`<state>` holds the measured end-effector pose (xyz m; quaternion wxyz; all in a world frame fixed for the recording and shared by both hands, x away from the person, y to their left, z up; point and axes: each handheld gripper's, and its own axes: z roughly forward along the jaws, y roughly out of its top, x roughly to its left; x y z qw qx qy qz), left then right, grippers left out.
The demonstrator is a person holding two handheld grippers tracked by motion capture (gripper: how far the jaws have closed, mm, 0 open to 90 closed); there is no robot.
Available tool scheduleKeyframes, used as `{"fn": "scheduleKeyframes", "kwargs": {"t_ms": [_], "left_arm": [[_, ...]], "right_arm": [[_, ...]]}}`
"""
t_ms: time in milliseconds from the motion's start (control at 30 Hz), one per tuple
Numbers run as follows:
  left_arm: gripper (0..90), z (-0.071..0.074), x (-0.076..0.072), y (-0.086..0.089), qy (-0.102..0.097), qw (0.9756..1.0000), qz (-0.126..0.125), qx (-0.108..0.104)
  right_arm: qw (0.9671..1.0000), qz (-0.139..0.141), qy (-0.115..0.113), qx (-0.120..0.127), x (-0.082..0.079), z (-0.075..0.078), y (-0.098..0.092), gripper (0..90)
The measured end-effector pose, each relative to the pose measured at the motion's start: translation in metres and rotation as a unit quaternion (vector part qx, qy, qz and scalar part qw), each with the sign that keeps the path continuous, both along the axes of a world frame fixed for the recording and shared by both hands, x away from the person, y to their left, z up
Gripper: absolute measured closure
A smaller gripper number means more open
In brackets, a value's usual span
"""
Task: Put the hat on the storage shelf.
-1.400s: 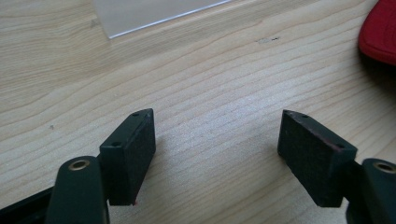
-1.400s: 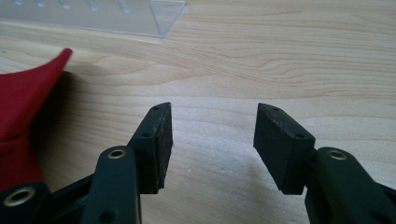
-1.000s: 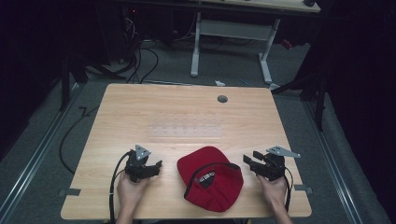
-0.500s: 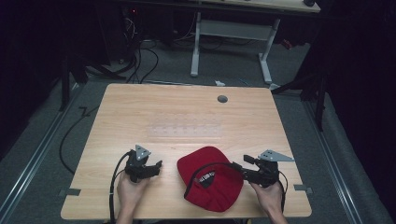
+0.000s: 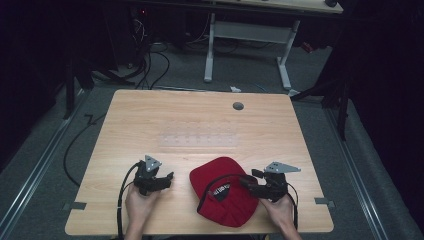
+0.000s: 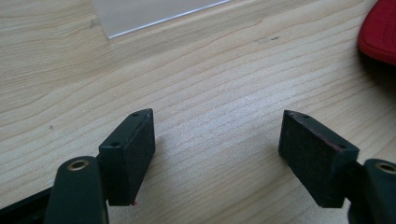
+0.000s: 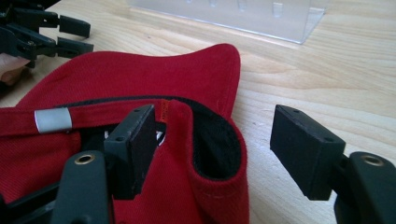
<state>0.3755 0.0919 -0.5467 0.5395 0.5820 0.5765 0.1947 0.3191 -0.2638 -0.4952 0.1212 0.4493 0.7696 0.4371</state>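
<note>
Right tongs (image 7: pixel 212 154) spread around red cap's (image 5: pixel 225 197) rim

Jaws have just been opened wide, the rim lying between them ungripped, apparently for a hold. Cap is set at the table's (image 5: pixel 200 120) six o'clock; left tongs (image 5: pixel 165 179), apart and empty, are kept at its nine o'clock.

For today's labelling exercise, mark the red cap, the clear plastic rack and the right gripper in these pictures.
red cap (image 5: pixel 225 200): high view, on its crown
clear plastic rack (image 5: pixel 199 140): high view, on its middle
right gripper (image 7: pixel 212 140): right gripper view, midway between its open jaws, at the cap's edge
</note>
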Motion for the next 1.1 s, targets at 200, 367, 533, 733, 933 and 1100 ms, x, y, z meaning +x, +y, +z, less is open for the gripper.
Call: {"fn": "scheduleKeyframes", "kwargs": {"t_ms": [200,367,533,733,933,1100], "left_arm": [[27.4,0.000,0.000,0.000,0.000,1.0000,0.000,0.000],[27.3,0.000,0.000,0.000,0.000,1.0000,0.000,0.000],[27.3,0.000,0.000,0.000,0.000,1.0000,0.000,0.001],[27.2,0.000,0.000,0.000,-0.001,1.0000,0.001,0.000],[27.2,0.000,0.000,0.000,-0.001,1.0000,0.001,0.000],[27.2,0.000,0.000,-0.001,-0.001,1.0000,0.001,0.000]], "right_arm": [[0.9998,0.008,0.017,0.001,0.004,-0.007,0.003,31.6],[0.9994,0.013,0.031,0.002,0.008,-0.014,0.005,33.4],[0.9988,0.022,0.044,0.002,0.013,-0.021,0.009,41.9],[0.9985,0.029,0.045,-0.011,0.013,-0.030,0.011,56.1],[0.9982,0.041,0.043,-0.013,0.012,-0.032,0.011,71.1],[0.9976,0.050,0.048,-0.002,0.012,-0.031,0.009,79.6]]}}
